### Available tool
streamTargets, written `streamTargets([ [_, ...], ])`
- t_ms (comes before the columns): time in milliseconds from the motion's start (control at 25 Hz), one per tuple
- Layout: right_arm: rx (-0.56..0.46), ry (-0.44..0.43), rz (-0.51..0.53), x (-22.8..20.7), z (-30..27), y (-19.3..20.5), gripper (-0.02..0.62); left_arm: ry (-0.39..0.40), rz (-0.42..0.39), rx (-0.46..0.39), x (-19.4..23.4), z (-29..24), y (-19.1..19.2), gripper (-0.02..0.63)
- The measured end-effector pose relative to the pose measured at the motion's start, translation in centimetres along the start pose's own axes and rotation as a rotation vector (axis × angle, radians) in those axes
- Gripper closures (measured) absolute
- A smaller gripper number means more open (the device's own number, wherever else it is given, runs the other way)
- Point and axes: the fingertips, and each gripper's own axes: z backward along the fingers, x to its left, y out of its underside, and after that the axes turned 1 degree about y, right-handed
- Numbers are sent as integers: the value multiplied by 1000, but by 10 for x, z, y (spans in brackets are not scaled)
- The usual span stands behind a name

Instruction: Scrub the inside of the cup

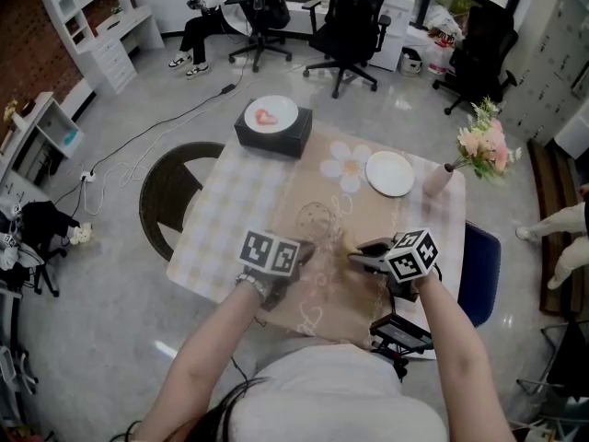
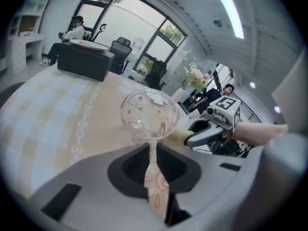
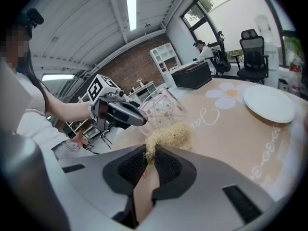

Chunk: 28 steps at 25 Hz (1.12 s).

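- Head view: the glass cup (image 1: 317,220) is hovering tilted over the near middle of the worktop (image 1: 230,205), between the left tool (image 1: 306,247) and the right tool (image 1: 355,256).
- Left gripper view: the left tool is pinching the cup's wall.
- Right gripper view: the right tool is pinching a straw-coloured scrubber (image 3: 167,136), just beside the cup.

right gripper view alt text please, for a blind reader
The right gripper pinches a straw-coloured scrubber close beside a clear patterned cup, held tilted by the left gripper over a beige table. A white plate lies at right.
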Motion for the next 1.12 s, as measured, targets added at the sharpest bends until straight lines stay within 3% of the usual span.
streamTargets([
  [400,-14,-47,13,15,-13,-3,548,87,350,-128,2,2,-8,555],
  [600,14,-70,47,24,-20,-1,548,121,443,-167,4,3,-10,555],
  [760,47,-80,101,30,-24,3,549,127,444,-163,4,2,-11,555],
  [1120,90,-116,211,45,-7,3,548,123,298,-83,6,5,-7,555],
])
